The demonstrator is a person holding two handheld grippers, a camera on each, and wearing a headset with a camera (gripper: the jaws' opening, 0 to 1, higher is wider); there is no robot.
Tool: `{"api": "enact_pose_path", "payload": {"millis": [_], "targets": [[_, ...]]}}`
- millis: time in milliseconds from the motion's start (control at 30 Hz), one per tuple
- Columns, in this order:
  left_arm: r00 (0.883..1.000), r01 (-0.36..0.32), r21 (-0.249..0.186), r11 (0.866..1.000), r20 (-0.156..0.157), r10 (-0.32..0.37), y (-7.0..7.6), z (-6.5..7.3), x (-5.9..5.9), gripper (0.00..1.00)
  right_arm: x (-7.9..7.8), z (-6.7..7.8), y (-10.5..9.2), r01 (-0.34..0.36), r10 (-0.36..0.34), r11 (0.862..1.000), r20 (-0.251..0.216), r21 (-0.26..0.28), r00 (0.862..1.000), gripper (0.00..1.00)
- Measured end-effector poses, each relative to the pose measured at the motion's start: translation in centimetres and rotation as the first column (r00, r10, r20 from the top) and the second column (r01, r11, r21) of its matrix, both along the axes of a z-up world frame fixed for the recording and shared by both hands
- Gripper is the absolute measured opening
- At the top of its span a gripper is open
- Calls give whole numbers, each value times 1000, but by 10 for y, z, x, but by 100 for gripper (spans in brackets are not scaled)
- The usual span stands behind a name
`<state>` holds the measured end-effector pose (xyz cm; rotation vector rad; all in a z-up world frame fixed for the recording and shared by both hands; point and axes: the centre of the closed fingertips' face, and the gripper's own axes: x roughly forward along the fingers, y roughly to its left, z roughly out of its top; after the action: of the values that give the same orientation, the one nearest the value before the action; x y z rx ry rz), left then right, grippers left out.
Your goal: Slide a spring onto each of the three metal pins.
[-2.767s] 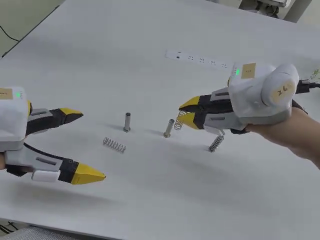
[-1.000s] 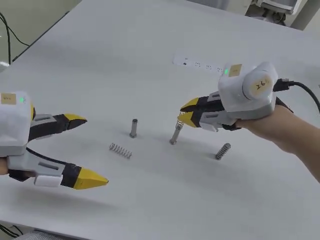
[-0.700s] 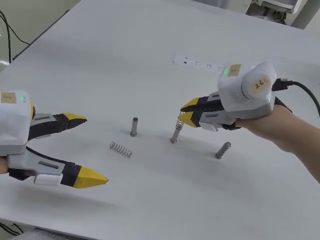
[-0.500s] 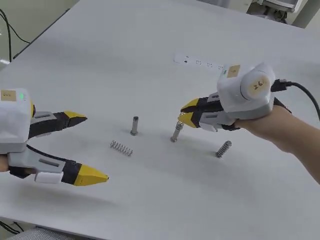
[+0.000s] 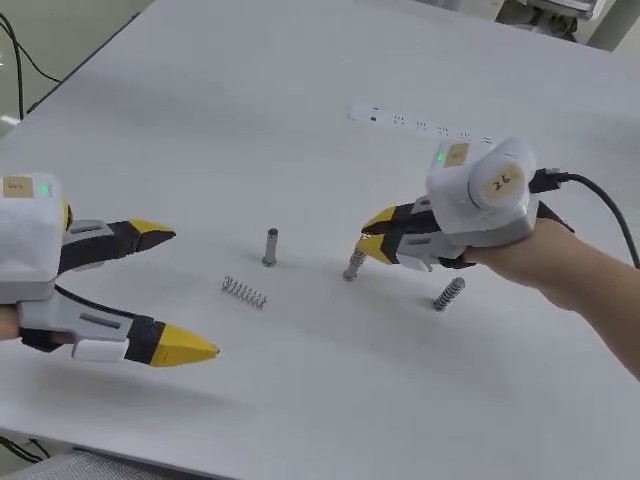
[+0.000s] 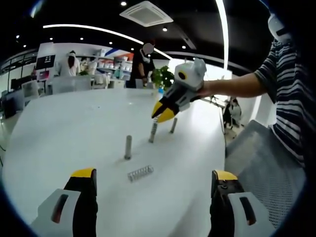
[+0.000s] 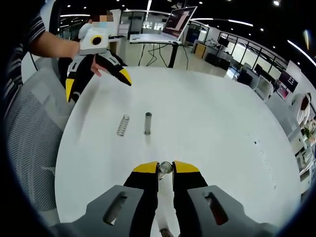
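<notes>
Three small metal pins stand on the white table (image 5: 320, 400). The left pin (image 5: 271, 247) (image 7: 147, 123) (image 6: 128, 147) is bare. My right gripper (image 5: 374, 238) (image 7: 166, 169) is shut on a spring (image 7: 165, 167) at the top of the middle pin (image 5: 355, 265) (image 6: 153, 132). The right pin (image 5: 449, 293) (image 6: 174, 125) wears a spring and leans. A loose spring (image 5: 244, 292) (image 7: 123, 125) (image 6: 140, 173) lies flat near the bare pin. My left gripper (image 5: 180, 292) (image 6: 154, 174) hovers wide open to the left of it, holding nothing.
A white power strip (image 5: 425, 122) lies flat at the far side of the table. A black cable (image 5: 600, 210) trails from the right gripper. Chairs and a person stand beyond the table edge in the gripper views.
My right gripper has come down a little over the middle pin with the spring in its jaws. The left gripper stays open in about the same place.
</notes>
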<state>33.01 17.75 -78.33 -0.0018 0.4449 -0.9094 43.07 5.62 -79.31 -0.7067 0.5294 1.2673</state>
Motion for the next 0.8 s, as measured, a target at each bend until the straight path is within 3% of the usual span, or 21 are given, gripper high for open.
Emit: {"api": "enact_pose_path", "payload": {"millis": [600, 800], "targets": [[1000, -10, -8, 1000, -2, 10, 2, 0, 1, 92, -2, -27, 0, 4, -5, 999, -26, -45, 1000, 8], [1000, -10, -8, 1000, -6, 10, 3, -1, 0, 92, -1, -26, 1, 9, -10, 999, -29, -39, 1000, 8]]}}
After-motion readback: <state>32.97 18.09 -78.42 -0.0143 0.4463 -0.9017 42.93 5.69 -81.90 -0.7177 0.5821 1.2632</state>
